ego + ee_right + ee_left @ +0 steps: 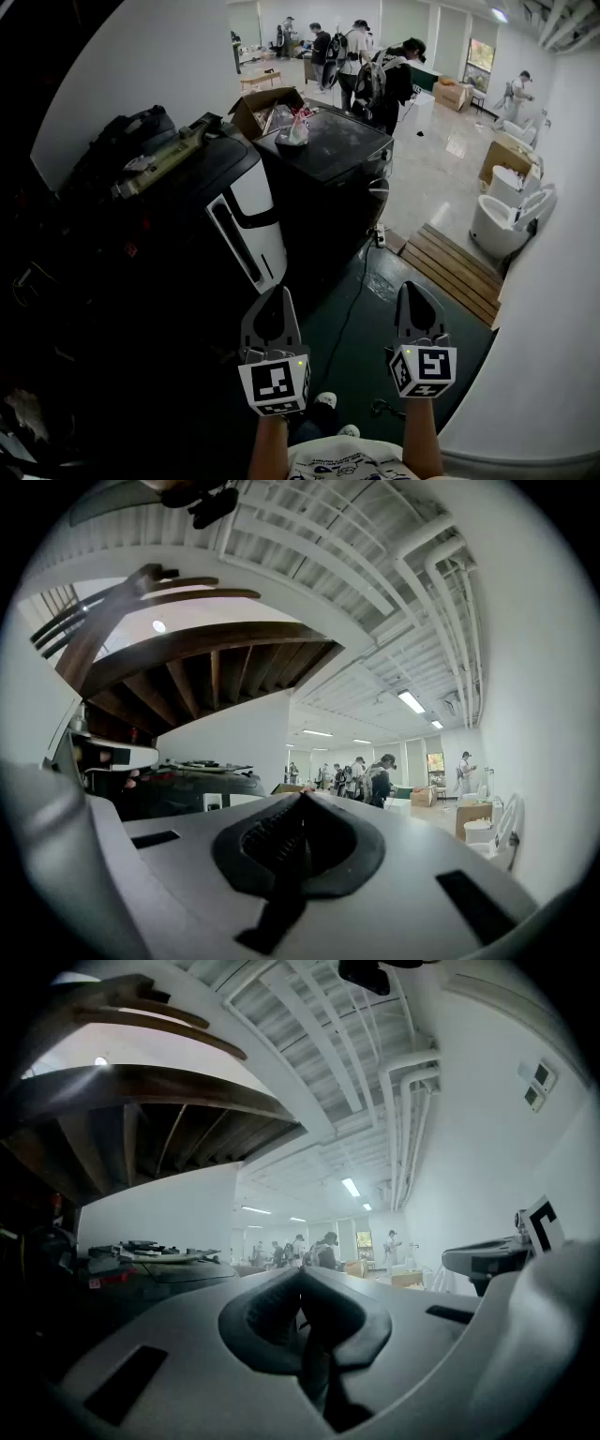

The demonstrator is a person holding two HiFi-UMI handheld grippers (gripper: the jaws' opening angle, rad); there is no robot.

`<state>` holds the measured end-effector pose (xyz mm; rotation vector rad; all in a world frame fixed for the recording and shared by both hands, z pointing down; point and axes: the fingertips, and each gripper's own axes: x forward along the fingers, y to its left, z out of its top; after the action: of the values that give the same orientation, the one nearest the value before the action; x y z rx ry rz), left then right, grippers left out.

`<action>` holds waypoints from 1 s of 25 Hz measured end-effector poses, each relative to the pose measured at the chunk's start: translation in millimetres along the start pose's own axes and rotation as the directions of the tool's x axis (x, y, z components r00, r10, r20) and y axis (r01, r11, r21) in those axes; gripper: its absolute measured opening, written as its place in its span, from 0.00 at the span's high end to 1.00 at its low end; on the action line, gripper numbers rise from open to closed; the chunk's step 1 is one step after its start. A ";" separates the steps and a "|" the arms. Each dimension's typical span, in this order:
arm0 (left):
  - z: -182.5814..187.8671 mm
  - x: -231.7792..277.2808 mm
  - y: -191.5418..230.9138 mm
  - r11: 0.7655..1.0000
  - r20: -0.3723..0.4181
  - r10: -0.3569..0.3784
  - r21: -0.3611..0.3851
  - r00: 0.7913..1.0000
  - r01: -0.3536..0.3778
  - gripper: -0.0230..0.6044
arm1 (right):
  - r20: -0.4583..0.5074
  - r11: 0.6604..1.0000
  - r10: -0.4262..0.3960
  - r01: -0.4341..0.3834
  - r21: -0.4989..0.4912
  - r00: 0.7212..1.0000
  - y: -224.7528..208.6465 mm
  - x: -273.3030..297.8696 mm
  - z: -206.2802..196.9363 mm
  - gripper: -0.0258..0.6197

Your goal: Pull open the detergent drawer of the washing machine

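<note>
Both my grippers are shut and empty, held level and well short of the washer. From the washer's white front, my left gripper sits below and slightly right. My right gripper is farther right, over the floor. The left is nearer, so I'd reach up-left with it. I can't pick out the drawer on that dark machine.
</note>
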<state>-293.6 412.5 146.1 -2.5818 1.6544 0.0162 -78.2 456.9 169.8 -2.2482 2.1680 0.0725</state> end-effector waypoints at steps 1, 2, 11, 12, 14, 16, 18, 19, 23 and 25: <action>-0.3 1.4 0.5 1.000 0.001 -0.001 0.001 1.000 0.001 0.94 | 0.000 1.000 -0.001 0.001 0.001 1.000 -0.3 1.8 -0.2 0.94; -0.6 2.6 1.0 1.000 0.001 -0.001 0.002 1.000 0.001 0.94 | 0.000 1.000 -0.003 0.003 0.002 1.000 -0.8 3.4 -0.3 0.94; 0.3 12.9 2.5 1.000 0.001 -0.003 0.006 1.000 0.003 0.94 | 0.008 1.000 -0.008 0.008 0.006 1.000 -4.8 13.8 2.9 0.94; -0.4 15.6 3.3 1.000 0.000 -0.004 0.006 1.000 0.004 0.94 | 0.004 1.000 -0.008 0.008 0.006 1.000 -4.5 16.2 1.4 0.94; -2.1 22.0 5.0 1.000 -0.002 -0.008 0.006 1.000 0.008 0.94 | -0.002 1.000 -0.010 0.010 0.006 1.000 -4.8 21.8 -1.8 0.94; -4.1 30.7 7.6 1.000 -0.006 -0.012 0.009 1.000 0.012 0.94 | -0.003 1.000 -0.017 0.017 0.013 1.000 -6.3 29.8 -4.4 0.94; -6.2 41.5 11.4 1.000 -0.007 -0.015 0.011 1.000 0.015 0.94 | -0.006 0.999 -0.021 0.021 0.027 1.000 -8.4 40.3 -7.2 0.94; -7.2 47.4 13.5 1.000 -0.007 -0.016 0.011 1.000 0.016 0.94 | -0.008 0.999 -0.021 0.022 0.032 1.000 -9.6 46.1 -8.6 0.94; -11.2 75.5 22.5 1.000 -0.007 -0.023 0.008 1.000 0.023 0.94 | -0.019 0.998 0.001 0.000 0.061 1.000 -9.7 75.3 -14.6 0.93; -13.2 90.1 26.5 1.000 -0.004 -0.030 0.005 1.000 0.030 0.94 | -0.022 0.992 0.032 -0.029 0.120 0.999 -7.5 91.4 -18.8 0.83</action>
<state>-280.4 318.9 153.2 -2.6037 1.6152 0.0046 -67.1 365.1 184.3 -2.1631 2.1559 -0.0832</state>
